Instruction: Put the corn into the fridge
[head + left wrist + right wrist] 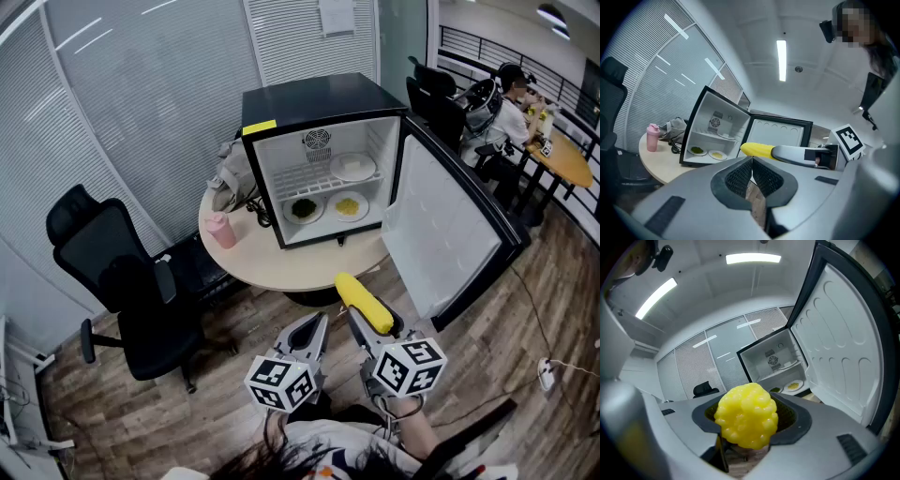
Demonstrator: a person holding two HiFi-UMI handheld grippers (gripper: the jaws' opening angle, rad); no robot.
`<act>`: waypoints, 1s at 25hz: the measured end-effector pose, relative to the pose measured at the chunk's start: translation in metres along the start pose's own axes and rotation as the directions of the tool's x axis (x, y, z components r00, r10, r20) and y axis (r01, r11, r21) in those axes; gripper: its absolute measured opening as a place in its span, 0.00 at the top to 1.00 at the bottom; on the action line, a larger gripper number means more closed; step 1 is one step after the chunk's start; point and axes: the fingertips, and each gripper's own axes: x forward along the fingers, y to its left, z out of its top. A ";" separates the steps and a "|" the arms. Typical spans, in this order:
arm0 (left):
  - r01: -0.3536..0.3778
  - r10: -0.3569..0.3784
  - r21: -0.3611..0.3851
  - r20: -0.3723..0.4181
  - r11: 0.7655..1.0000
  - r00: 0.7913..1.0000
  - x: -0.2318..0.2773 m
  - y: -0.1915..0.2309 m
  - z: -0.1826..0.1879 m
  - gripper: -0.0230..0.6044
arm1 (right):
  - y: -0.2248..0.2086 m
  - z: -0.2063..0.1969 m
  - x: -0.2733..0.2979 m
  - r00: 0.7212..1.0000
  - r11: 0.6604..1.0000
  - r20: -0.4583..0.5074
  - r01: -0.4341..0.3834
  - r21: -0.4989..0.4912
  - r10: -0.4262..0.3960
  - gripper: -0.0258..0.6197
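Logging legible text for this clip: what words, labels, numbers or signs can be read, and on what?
Nothing can be read.
Yellow sticker on the fridge: too small to read.
Paper sheet behind the fridge: blurred.
Marker cubes: square patterns only, no words.

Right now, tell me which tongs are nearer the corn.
Right. The right tongs are clamped on the corn; the left tongs are shut and empty, just left of it.

Before me a round table (pixel 281 267) carries a pink bottle (pixel 221 230) near its left edge and a gray bag (pixel 230 183) toward its back. Left of the table stands a black office chair (pixel 117 281); well off to the table's right sits a person (pixel 511 117).
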 end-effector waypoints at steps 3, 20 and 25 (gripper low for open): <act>-0.001 0.001 -0.007 -0.003 1.000 1.000 -0.001 0.002 0.000 0.94 | 0.001 0.000 0.001 1.000 1.000 -0.001 -0.003 0.004 0.003 0.57; -0.031 0.031 0.005 -0.017 1.000 0.999 -0.005 0.005 -0.006 0.94 | 0.003 -0.014 0.003 0.998 0.999 -0.035 -0.043 0.028 0.044 0.57; -0.041 0.042 0.022 -0.031 0.999 0.999 -0.002 0.010 -0.007 0.94 | 0.000 -0.017 0.010 0.998 0.998 -0.045 -0.052 0.042 0.054 0.57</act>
